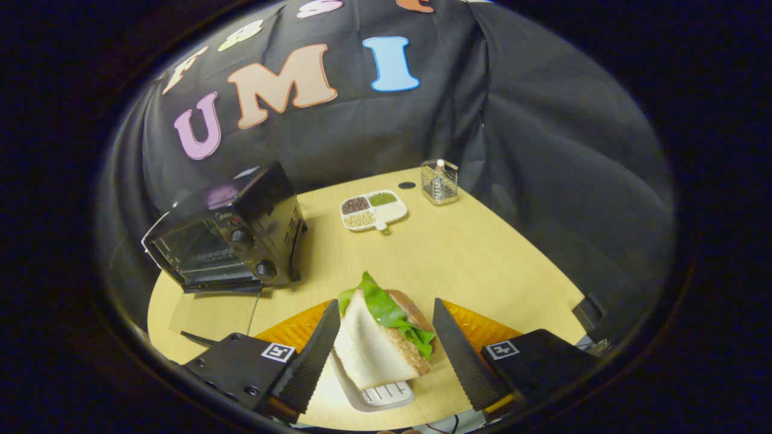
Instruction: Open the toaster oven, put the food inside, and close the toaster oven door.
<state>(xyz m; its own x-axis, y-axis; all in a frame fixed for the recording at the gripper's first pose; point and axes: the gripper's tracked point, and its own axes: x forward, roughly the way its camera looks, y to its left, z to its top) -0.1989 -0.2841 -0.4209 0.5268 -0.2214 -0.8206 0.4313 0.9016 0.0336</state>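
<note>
Gripper view, tongs [386,337] open astride sandwich [380,337], toaster oven [226,238] beyond.

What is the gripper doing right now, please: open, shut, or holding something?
Gripper: open, fingers either side of the sandwich; the left finger looks close to the bread, the right one stands apart, so no grip.

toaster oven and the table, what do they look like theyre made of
Toaster oven: seems black painted metal with a glass door, judging by the glossy casing, side vent slots and see-through front. Table: looks like light wood or wood-look laminate, with faint grain and a matte sheen. The gripper stands open around the sandwich.
</note>
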